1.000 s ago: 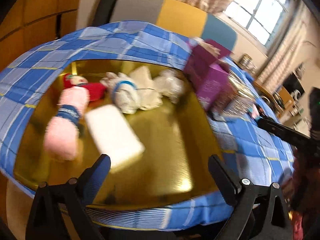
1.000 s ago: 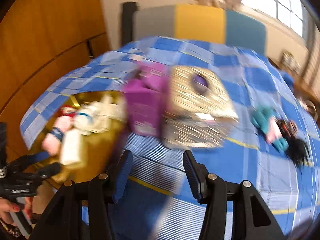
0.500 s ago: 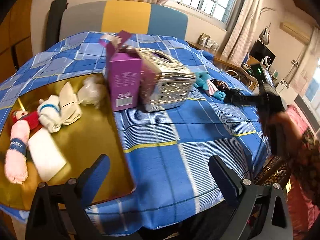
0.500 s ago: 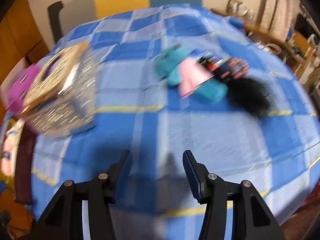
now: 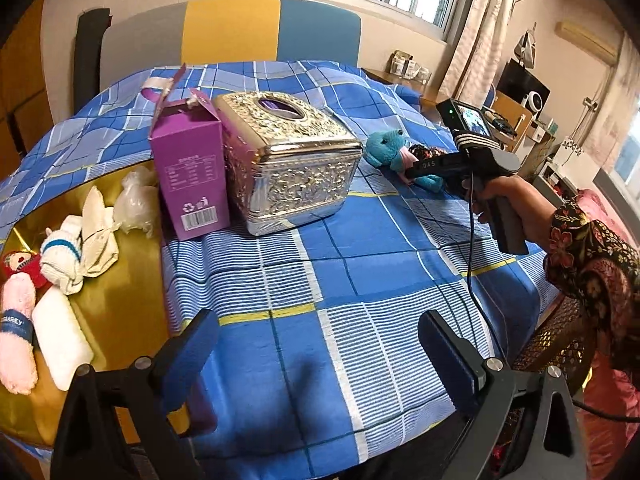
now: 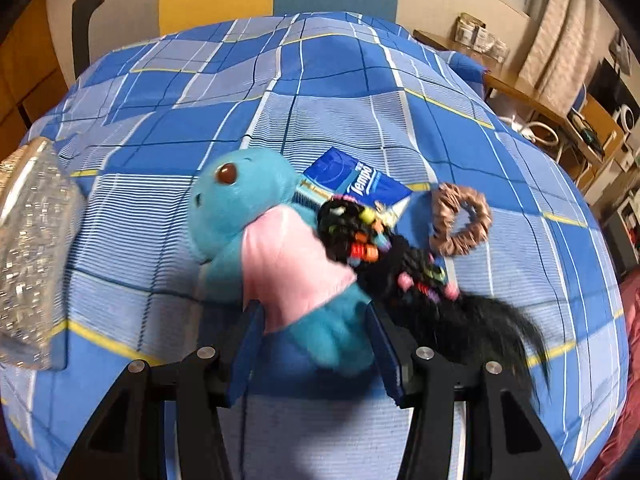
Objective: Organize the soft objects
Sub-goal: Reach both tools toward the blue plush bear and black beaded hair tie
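Note:
A blue plush toy in a pink shirt (image 6: 276,256) lies on the blue checked tablecloth (image 6: 340,92); it also shows in the left wrist view (image 5: 386,150). My right gripper (image 6: 314,320) is open, its jaws on either side of the toy's lower body. A black beaded hairpiece (image 6: 404,276) lies against the toy. My left gripper (image 5: 318,344) is open and empty over the cloth near the front edge. A gold tray (image 5: 128,300) at the left holds a pink roll (image 5: 16,344), a white sponge (image 5: 60,340), white socks (image 5: 64,256) and a red doll (image 5: 20,264).
A purple carton (image 5: 192,176) and a silver embossed tissue box (image 5: 288,164) stand between the tray and the toy. A blue Tempo tissue pack (image 6: 356,184) and a brown scrunchie (image 6: 460,220) lie behind the toy. A chair (image 5: 240,28) stands behind the table.
The right gripper moved forward to the blue plush toy, and its jaws now stand on either side of it. The left gripper swung right, from over the tray to over the cloth.

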Tool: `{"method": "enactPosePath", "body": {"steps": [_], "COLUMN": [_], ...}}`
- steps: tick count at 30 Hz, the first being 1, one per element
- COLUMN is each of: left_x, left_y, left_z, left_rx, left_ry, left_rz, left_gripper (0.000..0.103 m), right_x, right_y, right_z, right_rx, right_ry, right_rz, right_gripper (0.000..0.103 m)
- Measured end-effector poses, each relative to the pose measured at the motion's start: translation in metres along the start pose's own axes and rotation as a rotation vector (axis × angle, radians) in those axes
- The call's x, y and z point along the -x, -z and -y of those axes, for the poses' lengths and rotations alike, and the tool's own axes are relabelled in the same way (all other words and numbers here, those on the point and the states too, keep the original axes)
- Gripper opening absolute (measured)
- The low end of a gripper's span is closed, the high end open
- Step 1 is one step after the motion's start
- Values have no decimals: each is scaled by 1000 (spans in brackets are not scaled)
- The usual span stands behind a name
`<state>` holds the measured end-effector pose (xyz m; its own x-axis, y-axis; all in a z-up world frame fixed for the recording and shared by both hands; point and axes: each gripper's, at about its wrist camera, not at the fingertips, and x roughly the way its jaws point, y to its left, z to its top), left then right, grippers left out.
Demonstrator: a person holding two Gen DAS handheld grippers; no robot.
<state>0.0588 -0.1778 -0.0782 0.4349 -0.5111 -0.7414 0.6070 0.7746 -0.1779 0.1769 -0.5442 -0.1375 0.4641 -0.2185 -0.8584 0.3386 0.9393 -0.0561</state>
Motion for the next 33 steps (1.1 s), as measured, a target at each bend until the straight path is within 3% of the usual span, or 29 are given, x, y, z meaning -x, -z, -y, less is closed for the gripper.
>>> {"method": "enactPosePath", "body": {"steps": [4, 7, 8, 9, 12, 14, 16, 19, 23, 26, 27, 28, 29, 31, 33], "left_x": [-10, -19, -21, -23, -31, -36, -42, -50, -57, -62, -65, -68, -72, -79, -89], "left_y": [-7, -14, -17, -19, -26, -30, -35, -42, -52, -60, -64, -68, -72, -82, -92], "left_z": [11, 24, 28, 33, 45, 52, 60, 71, 82, 89, 91, 93, 96, 103, 111], "left_rx": [-4, -26, -31, -37, -50, -52, -57, -66, -72, -60, -54, -49, -42, -31, -19], "left_ry": [13, 24, 28, 33, 54, 70, 80, 94, 98, 104, 103, 100, 101, 102, 94], "left_rz": [-10, -15, -17, -18, -27, -33, -34, -30, -16, -15, -17, -22, -26, -32, -46], "left_gripper": [100, 100, 100, 100, 100, 100, 100, 100, 100, 100, 100, 100, 100, 101, 101], "right_x": [0, 19, 27, 37, 58, 48, 30, 16, 16, 11, 4, -2, -8, -7, -3], "right_y": [5, 9, 7, 4, -3, -5, -4, -4, -2, 1, 3, 1, 3, 4, 6], "right_z": [1, 5, 10, 16, 34, 44, 50, 50, 56, 54, 51, 51, 50, 48, 50], "right_rx": [2, -74, -102, -112, -78, -28, 4, 2, -107, -104, -98, -96, -103, -92, -120], "right_ry": [-126, -468, -502, -484, -238, -10, 44, 1, -181, -200, -170, -153, -146, -129, -160], "right_rz": [-37, -76, -51, 0, 151, 145, 78, 26, -30, -69, -102, -121, -146, -137, -137], "right_gripper": [55, 55, 55, 55, 56, 56, 56, 56, 56, 56, 52, 41, 36, 17, 17]}}
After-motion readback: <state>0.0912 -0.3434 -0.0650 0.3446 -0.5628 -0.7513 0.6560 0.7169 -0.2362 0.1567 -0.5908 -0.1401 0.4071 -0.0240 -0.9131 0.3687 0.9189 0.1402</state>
